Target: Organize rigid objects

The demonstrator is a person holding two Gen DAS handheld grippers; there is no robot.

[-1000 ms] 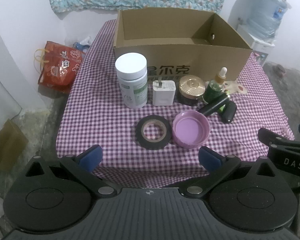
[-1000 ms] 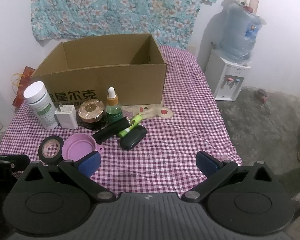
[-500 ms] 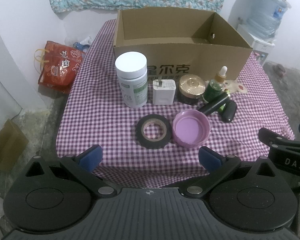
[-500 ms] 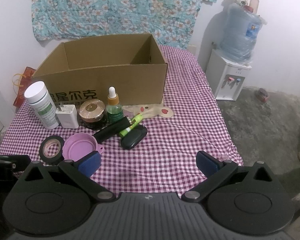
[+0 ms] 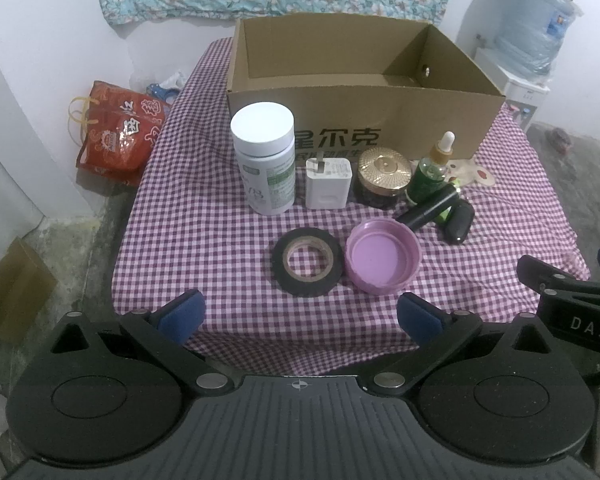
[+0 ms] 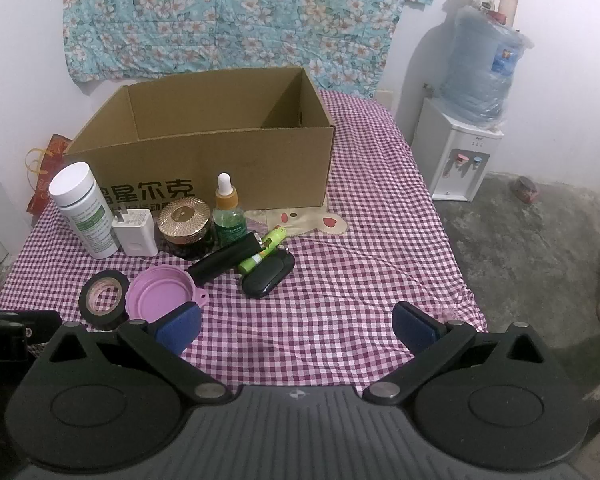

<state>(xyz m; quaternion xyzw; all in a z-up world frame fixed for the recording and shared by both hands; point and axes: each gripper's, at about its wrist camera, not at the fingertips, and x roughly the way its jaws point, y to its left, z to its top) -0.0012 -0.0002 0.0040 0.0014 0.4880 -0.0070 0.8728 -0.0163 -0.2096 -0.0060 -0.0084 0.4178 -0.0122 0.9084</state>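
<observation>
The left gripper was held spread wide at the near edge of the table, nothing between its blue pads, and the right gripper was spread the same way just to its right, also empty. A purple checked tablecloth was laid over the table. An open cardboard box was parked at the far side, empty as far as could be seen.

The stuff to sort was lined up in front of the box: a white pill bottle standing upright at the left, a white plug adapter just beside it, then a gold-lidded jar and a green dropper bottle. A black tube, a lime green tube and a black oval case were piled touching each other to the right of those. Nearer in, a roll of black tape was lying flat, touching a pink lid turned open side up.

A water dispenser was seen off to the right on the floor.
</observation>
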